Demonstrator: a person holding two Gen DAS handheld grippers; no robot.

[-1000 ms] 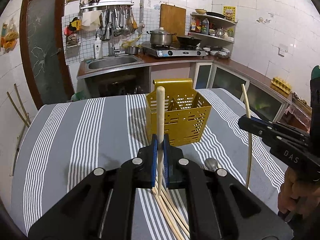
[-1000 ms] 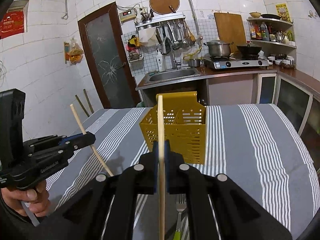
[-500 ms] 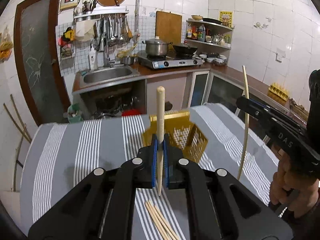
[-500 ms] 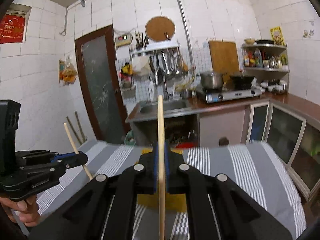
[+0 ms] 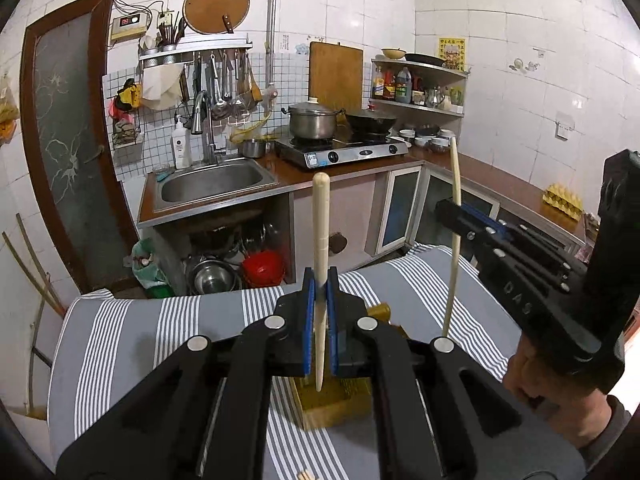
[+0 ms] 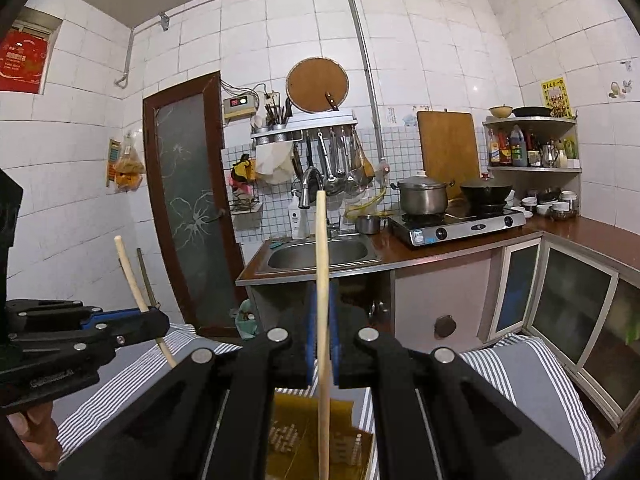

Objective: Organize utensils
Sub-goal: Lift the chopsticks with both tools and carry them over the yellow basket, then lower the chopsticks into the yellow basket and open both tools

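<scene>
My left gripper is shut on a pale wooden chopstick held upright, its lower tip just above the yellow perforated utensil holder on the striped table. My right gripper is shut on another chopstick, also upright, over the same holder. The right gripper shows in the left wrist view at the right, and the left gripper shows in the right wrist view at the left. Both holder views are partly hidden by the jaws.
The table has a grey and white striped cloth. Loose chopstick ends lie near the bottom edge. Beyond the table stand a sink counter, a stove with pots and low cabinets.
Both grippers have risen and moved forward over the yellow holder, each keeping its chopstick. The holder now sits low under the jaws instead of ahead of them.
</scene>
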